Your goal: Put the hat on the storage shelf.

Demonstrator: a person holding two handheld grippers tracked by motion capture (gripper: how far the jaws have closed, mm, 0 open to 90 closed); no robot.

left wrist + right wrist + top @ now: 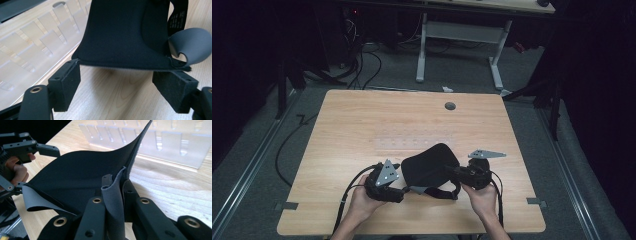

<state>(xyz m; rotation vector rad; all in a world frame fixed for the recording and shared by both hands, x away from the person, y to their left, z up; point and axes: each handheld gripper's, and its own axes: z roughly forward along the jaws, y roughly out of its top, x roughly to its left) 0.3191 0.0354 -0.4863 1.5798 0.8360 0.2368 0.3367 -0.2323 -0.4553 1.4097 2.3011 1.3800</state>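
My right tool [113, 192] is clenched on the black fabric piece's [75, 172] grey tab; my left tool [116, 82] is spread wide at its edge, above the tabletop [362, 125].

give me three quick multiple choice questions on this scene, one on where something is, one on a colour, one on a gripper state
1. Where on the table does the black fabric piece lie?
A. at the far edge by the round hole
B. near the person's edge, between the two grippers
C. hanging off the left side

2. What colour is the curled tab at the fabric's corner?
A. grey
B. red
C. yellow

3. How does the right gripper stand?
A. wide open above the table
B. shut on nothing
C. shut on the fabric's edge

Answers:
1. B, the high view shows the fabric at the near part of the table with the left gripper on one side and the right on the other.
2. A, the left gripper view shows the tab grey beside black cloth.
3. C, the right gripper view shows its jaws pressed on a fold of the fabric.
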